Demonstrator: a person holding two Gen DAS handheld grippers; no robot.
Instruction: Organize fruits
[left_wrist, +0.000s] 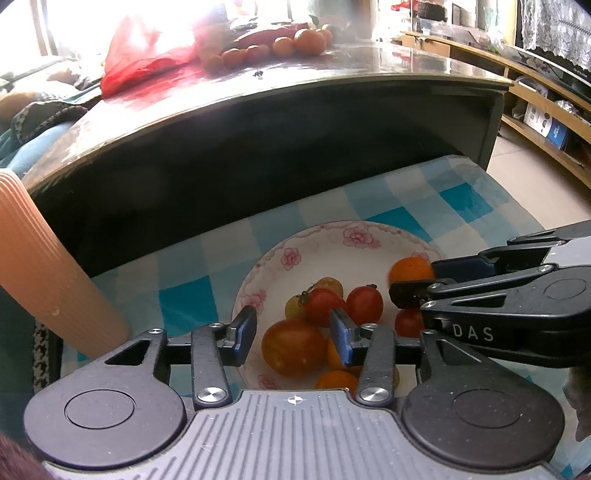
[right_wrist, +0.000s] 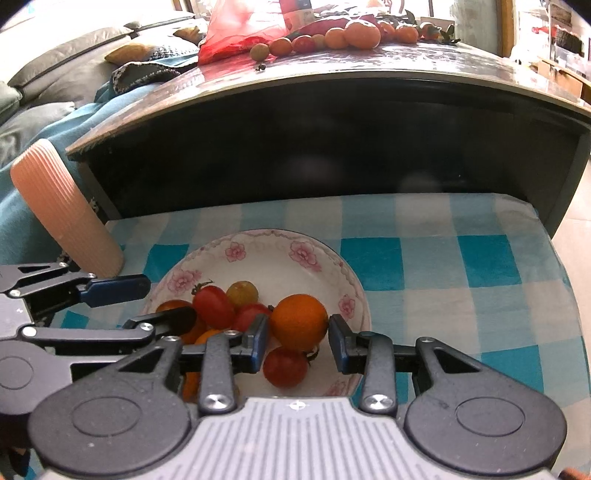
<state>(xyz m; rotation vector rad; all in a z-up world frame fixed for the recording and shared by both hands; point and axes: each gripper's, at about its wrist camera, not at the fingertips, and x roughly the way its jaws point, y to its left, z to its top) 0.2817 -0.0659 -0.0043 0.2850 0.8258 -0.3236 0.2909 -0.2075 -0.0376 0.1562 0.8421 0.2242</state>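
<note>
The fruits lie in the flowered bowl (right_wrist: 306, 258) on the blue checked cloth (right_wrist: 461, 258). The orange (right_wrist: 298, 320) sits between the fingers of my right claw (right_wrist: 298, 338), which stand apart beside it. My left claw (left_wrist: 293, 330) is also apart, above a big tomato (left_wrist: 293, 347). More fruits (right_wrist: 354, 33) lie on the dark table (right_wrist: 369, 62) behind.

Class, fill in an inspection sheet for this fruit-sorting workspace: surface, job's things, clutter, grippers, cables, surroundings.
Surface: blue-and-white checked cloth on a low stand.
Job's things: floral plate holding cherry tomatoes and an orange fruit; more fruit on the dark table behind.
Clutter: red plastic bag; ribbed peach cylinder.
Grippers: left gripper open over a large tomato; right gripper open around the orange fruit.
Cables: nothing seen.
Surroundings: sofa, wooden shelves.
</note>
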